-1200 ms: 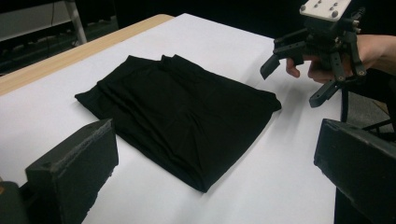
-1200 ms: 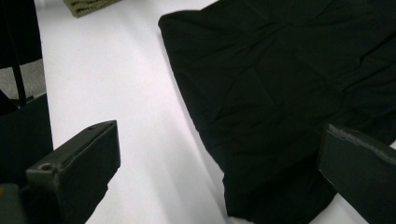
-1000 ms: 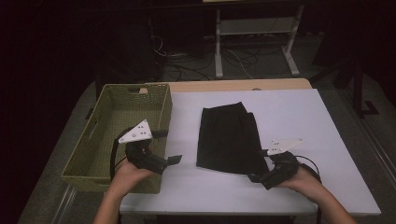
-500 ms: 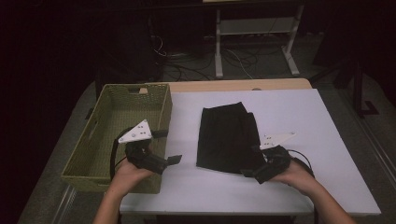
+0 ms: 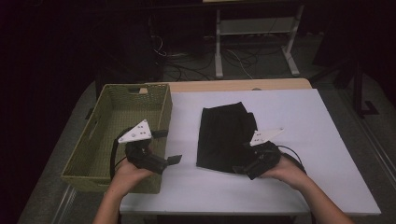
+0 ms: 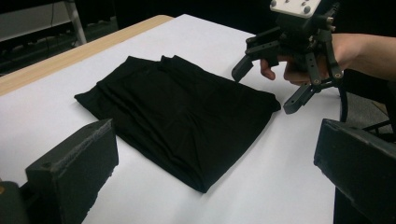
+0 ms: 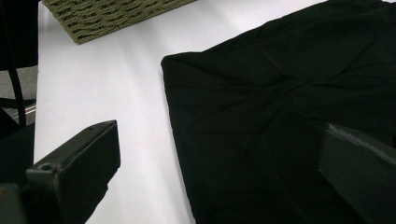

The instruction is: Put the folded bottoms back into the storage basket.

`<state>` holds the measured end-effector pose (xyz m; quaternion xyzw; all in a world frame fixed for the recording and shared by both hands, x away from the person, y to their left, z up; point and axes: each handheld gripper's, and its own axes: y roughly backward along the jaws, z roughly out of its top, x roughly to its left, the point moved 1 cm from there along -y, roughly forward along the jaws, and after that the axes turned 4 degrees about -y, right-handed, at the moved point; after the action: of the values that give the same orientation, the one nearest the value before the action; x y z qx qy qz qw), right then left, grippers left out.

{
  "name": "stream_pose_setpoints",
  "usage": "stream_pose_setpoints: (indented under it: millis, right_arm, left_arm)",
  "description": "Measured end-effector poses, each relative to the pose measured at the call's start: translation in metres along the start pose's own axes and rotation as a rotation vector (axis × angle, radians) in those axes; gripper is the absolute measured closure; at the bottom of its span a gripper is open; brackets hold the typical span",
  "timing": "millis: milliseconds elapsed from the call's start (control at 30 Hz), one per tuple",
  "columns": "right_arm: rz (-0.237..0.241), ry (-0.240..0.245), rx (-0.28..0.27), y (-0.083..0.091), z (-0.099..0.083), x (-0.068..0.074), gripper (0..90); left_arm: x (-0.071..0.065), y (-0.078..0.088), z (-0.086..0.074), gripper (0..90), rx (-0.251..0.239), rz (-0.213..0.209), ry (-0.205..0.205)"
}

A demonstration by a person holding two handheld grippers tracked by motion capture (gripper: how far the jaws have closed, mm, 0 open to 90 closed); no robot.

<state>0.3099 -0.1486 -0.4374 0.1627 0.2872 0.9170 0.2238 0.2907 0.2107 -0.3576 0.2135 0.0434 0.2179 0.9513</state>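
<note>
**Mia:** What is closest to the person?

**Ben:** The two hands. The right gripper (image 5: 243,164) is sitting at the near right corner of the folded black cloth (image 5: 223,137). Its jaws are standing wide apart, with nothing between them. In the right gripper view, one jaw is hanging over the cloth and the other over the bare white table (image 7: 98,93).

**Mia:** Is it touching the cloth?

**Ben:** I cannot tell. It is right at the cloth's edge.

**Mia:** And the other hand?

**Ben:** The left gripper (image 5: 172,148) is staying left of the cloth, a little way off, over the near right corner of the green basket (image 5: 94,137). Its jaws are spread open too, and they are holding nothing. They are pointing toward the cloth.

**Mia:** Where is the cloth lying?

**Ben:** It is lying flat on the white table (image 5: 299,121), near the middle, just right of the basket. In the left gripper view the black cloth (image 6: 177,112) is sitting straight ahead, and the right gripper (image 6: 268,81) is hanging at the cloth's far corner with a hand (image 6: 299,65) behind it.

**Mia:** What is past the cloth?

**Ben:** The table is ending in a wooden edge (image 5: 233,86). Behind that, a white metal stand (image 5: 254,39) and some cables (image 5: 187,65) are sitting on the dark floor.
</note>
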Motion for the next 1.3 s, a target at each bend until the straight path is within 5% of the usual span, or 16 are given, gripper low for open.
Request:
stream_pose_setpoints:
  millis: [300,767,1167,1300]
  right_arm:
    - [0.020,0.011,0.020,-0.014,0.007,0.000,0.7]
    - [0.053,0.059,0.063,-0.027,0.003,-0.002,46.0]
    - [0.057,0.104,0.119,-0.037,-0.003,0.002,51.7]
    - [0.039,0.151,0.152,-0.043,-0.007,0.003,52.3]
  left_arm:
    - [0.000,0.000,0.000,0.0,0.000,-0.003,0.002]
    - [0.000,0.000,0.000,0.0,-0.001,-0.002,0.003]
    - [0.000,0.000,0.000,0.0,-0.001,-0.001,0.004]
    - [0.000,0.000,0.000,0.0,-0.002,-0.003,0.005]
